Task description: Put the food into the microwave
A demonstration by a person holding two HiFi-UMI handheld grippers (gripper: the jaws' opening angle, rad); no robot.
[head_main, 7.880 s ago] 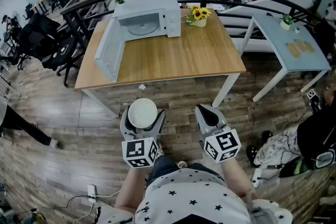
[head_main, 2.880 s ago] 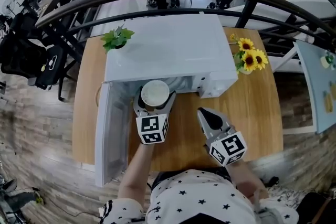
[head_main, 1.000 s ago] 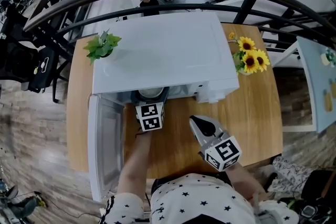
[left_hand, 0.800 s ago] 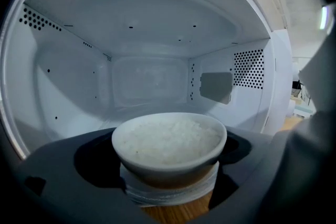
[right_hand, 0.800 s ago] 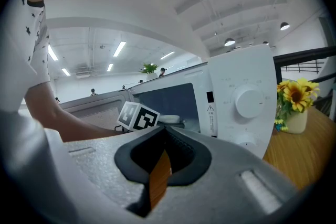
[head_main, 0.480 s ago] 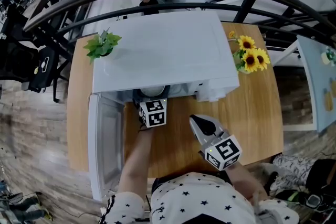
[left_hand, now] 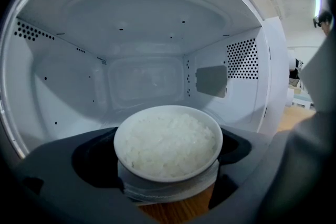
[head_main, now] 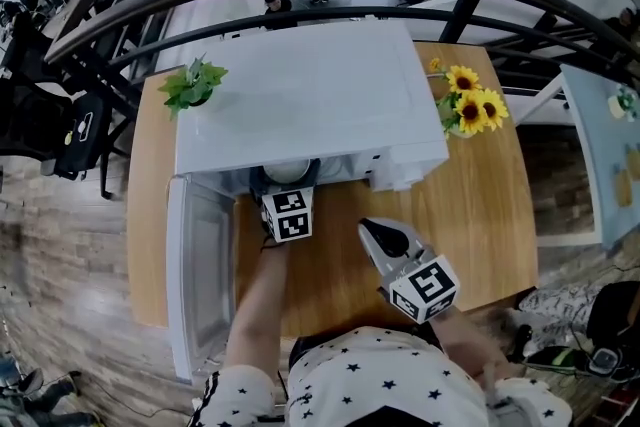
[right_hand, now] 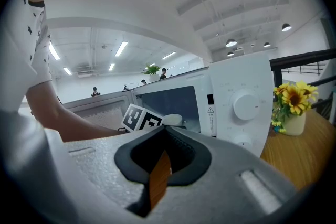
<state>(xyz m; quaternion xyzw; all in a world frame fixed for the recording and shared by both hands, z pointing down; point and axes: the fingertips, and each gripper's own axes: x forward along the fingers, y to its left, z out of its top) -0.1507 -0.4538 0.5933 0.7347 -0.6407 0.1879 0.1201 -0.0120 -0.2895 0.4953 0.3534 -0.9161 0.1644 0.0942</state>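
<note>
A white bowl of rice sits between the jaws of my left gripper, which is shut on it. The bowl is at the mouth of the white microwave, with the bare cavity right behind it. From the head view only the bowl's rim shows under the microwave's top edge, ahead of the left gripper. My right gripper hovers over the wooden table, in front of the control panel, shut with nothing in it. In the right gripper view the right gripper points at the microwave's front.
The microwave door hangs open to the left, beside my left arm. A vase of sunflowers stands right of the microwave and a small green plant behind its left corner. Bare wooden table lies to the right.
The person has walked up to the table and the bowl has gone from in front of the microwave into its opening. Over the last second both grippers have hardly moved.
</note>
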